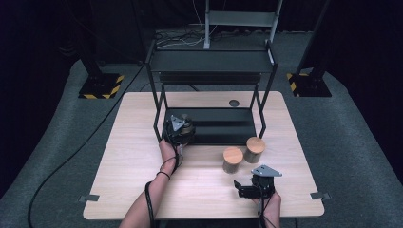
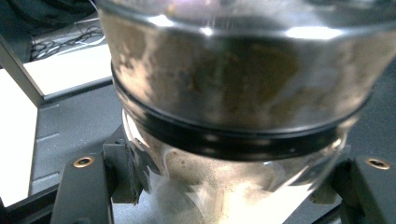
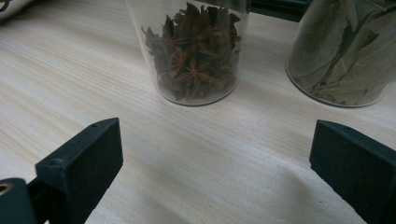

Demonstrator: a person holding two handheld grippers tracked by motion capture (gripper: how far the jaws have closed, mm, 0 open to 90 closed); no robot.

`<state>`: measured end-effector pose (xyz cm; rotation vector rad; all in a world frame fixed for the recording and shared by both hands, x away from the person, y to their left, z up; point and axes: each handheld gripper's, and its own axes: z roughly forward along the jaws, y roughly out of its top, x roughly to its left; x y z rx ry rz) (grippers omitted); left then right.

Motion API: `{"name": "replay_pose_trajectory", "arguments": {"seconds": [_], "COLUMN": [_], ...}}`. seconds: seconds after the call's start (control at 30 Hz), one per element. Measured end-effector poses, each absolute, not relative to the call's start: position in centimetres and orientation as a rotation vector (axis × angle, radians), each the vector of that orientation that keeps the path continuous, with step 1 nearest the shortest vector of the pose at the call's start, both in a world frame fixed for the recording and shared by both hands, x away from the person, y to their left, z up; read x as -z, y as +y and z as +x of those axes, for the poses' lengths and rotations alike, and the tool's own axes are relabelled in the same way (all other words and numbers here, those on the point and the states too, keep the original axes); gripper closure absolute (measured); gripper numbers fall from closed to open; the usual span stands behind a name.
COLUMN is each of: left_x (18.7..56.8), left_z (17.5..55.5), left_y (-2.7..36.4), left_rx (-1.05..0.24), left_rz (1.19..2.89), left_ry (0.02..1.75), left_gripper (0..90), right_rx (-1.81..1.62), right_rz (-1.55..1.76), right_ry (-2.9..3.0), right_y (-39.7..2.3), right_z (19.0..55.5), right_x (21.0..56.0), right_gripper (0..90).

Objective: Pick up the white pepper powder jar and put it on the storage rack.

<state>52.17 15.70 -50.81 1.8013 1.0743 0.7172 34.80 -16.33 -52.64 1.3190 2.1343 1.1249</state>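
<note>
Left gripper (image 1: 179,127) clamped on a clear glass spice jar (image 2: 233,116) over the black metal rack's lower shelf (image 1: 223,124), rack post just beside it, right gripper (image 3: 212,163) with jaws wide apart over bare pale wooden table (image 3: 187,186), star-anise jar (image 3: 194,51) and bay-leaf jar (image 3: 345,51) near ahead.

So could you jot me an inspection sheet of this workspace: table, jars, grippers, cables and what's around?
Surface: pale wooden table with a black metal rack standing on its far half.
Job's things: glass jar of brownish powder, held over the rack's lower shelf.
Clutter: jar of star anise and jar of green leaves, standing side by side on the table.
Grippers: left gripper shut on the glass jar; right gripper open, low over the table, facing the two jars.
Cables: black cable trailing over the floor at left.
Surroundings: grey carpet, striped stand bases, dark backdrop.
</note>
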Motion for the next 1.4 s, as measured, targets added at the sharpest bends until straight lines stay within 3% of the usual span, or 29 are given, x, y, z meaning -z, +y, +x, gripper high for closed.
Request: {"name": "replay_pose_trajectory", "arguments": {"seconds": [1.4], "left_x": [51.8], "left_z": [52.6], "left_y": [15.6], "left_rx": [-0.728], "left_rz": [1.768], "left_ry": [1.053], "left_gripper": [30.2], "right_rx": [-1.122], "right_rz": [1.311], "right_ry": [2.136], "right_y": [-16.3], "right_z": [34.8], "right_x": [52.6], "right_gripper": [1.9]}}
